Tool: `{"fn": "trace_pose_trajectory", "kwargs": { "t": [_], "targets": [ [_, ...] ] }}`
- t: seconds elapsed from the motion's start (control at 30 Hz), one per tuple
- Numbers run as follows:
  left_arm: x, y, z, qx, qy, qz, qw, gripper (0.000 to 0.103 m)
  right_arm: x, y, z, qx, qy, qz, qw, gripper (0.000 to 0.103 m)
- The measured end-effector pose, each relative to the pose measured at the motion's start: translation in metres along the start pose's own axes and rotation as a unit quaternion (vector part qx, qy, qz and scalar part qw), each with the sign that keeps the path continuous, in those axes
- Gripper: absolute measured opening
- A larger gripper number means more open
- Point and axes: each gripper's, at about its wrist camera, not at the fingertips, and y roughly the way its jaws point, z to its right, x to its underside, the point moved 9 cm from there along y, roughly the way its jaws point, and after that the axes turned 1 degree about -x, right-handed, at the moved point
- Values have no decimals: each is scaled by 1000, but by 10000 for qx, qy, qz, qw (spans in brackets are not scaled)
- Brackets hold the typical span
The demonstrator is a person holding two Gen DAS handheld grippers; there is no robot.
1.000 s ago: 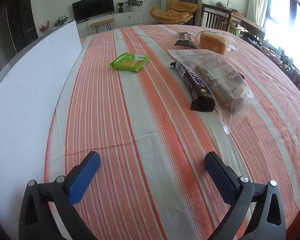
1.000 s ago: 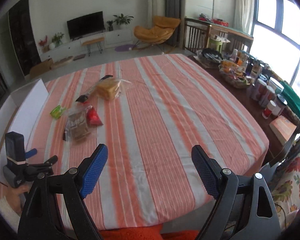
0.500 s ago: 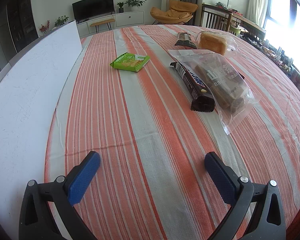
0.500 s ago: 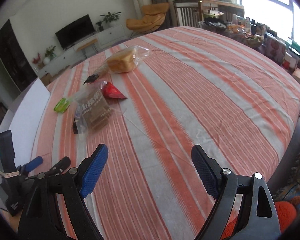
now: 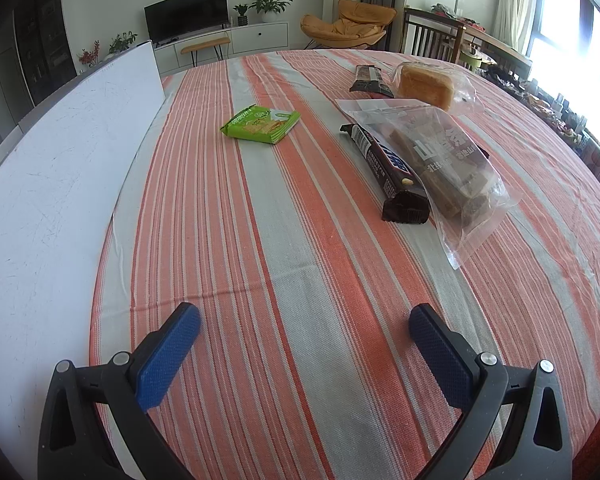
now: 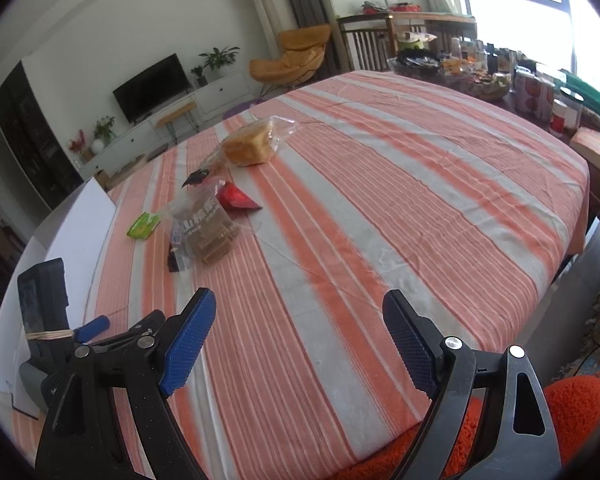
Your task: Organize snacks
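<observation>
Bare tablecloth [image 5: 300, 280] before snacks [image 5: 440, 160]

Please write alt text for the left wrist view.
An open left gripper hangs over a striped tablecloth, holding nothing. Further off lie a green packet, a chocolate bar beside a clear bag, and wrapped bread; a white board stands left.

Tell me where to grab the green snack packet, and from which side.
The green snack packet lies flat, alone on the striped cloth, clear of the other snacks. Probably best: come down from above with the open left gripper and pinch across its short width near the middle, jaws straddling the long edges.
</observation>
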Motion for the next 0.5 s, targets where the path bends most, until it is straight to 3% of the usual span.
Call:
{"fn": "trace_pose_trajectory", "kwargs": {
  "t": [0.2, 0.4, 0.5],
  "targets": [
    [0, 0, 0, -1, 2, 0, 10000, 103, -3, 17, -6, -86, -237, -334, 9991, 88],
    [0, 0, 0, -3, 4, 0, 10000, 103, -11, 63, 6, 299, -1147, -739, 9902, 88],
    [0, 0, 0, -5, 6, 0, 10000, 103, -9, 72, 21, 273, -1240, -870, 9881, 88]
  ]
}}
